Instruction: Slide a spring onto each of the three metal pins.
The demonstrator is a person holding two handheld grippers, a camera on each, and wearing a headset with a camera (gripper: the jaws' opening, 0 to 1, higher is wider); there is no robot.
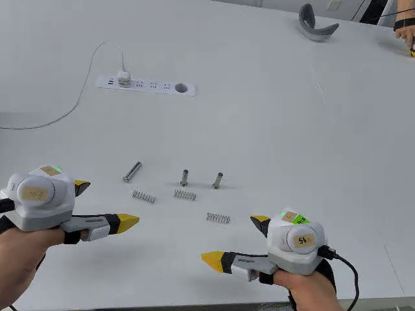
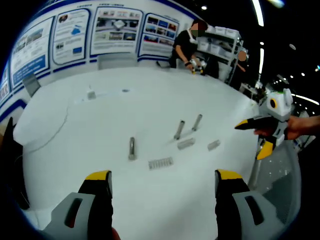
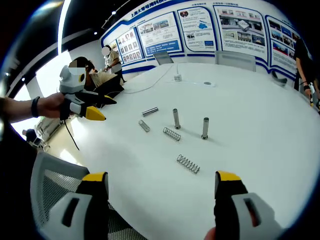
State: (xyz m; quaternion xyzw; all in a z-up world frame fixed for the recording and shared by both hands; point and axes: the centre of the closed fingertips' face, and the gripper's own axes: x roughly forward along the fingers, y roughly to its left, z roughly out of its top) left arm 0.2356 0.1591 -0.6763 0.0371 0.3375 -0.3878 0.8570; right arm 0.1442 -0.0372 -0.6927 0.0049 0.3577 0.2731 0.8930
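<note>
Nothing is done yet: none of the 3 springs sits on a pin. At the left, the left gripper [image 1: 106, 205] hangs over the white surface [image 1: 272, 123] with its jaws wide apart and nothing between them. Ahead of it the left pin [image 1: 131, 172] lies on its side, with the left spring [image 1: 143, 196] loose just in front of it. The middle pin [image 1: 184, 177] stands upright, and the middle spring [image 1: 185, 194] lies near its foot. The right pin [image 1: 218, 180] also stands. The right spring [image 1: 218, 218] lies apart from it, nearest the right gripper [image 1: 235, 241], which is likewise spread wide and empty. All 3 pairings are left to do, and the lying pin will probably need holding or standing up first.
</note>
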